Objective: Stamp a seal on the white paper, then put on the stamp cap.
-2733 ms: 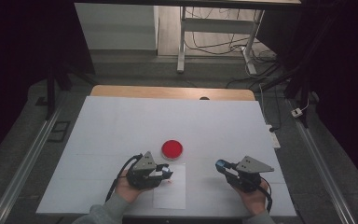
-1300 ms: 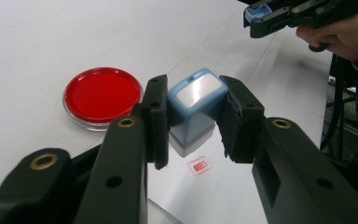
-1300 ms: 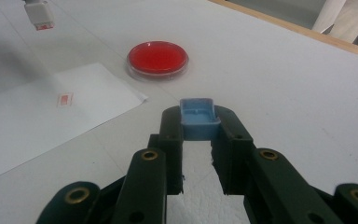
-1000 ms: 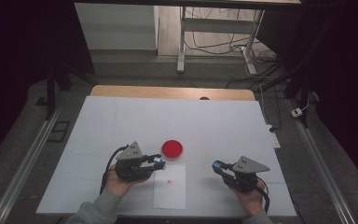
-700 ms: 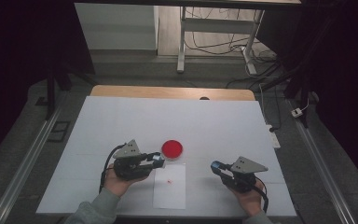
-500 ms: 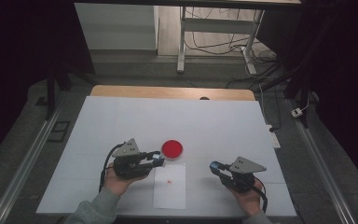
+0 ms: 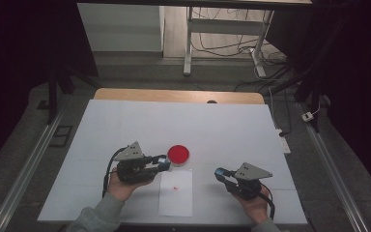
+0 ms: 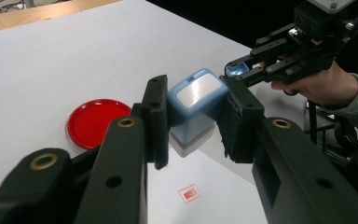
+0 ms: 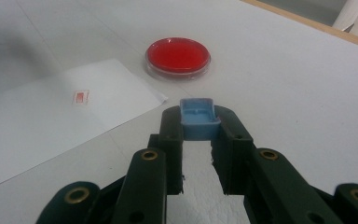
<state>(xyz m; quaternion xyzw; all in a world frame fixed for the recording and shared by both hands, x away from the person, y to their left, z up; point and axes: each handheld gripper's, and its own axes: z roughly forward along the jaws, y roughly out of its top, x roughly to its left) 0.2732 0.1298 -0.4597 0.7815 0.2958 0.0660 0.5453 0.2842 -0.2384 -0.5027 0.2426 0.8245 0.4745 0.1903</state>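
Note:
My left gripper (image 7: 162, 164) is shut on a light-blue stamp block (image 8: 196, 105), held just above the table beside a round red ink pad (image 7: 178, 153). In the left gripper view the block sits squarely between both pads, with the ink pad (image 8: 95, 121) to its left. A white paper sheet (image 7: 176, 198) lies in front, with a small red print (image 7: 175, 187) on it. My right gripper (image 7: 220, 173) is shut on a small blue cap (image 9: 198, 116), low over the table to the right of the sheet. The right gripper view has the ink pad (image 9: 178, 55) and the print (image 9: 81, 96) ahead.
Everything rests on a white board (image 7: 125, 125) over a wooden tabletop (image 7: 125, 94). Metal rails (image 7: 34, 159) run along both sides. A desk frame and loose cables (image 7: 232, 43) stand on the floor beyond the far edge.
The left gripper, earlier over the sheet, has drawn back to the left with the stamp, uncovering the red print. The right gripper has shifted slightly left.

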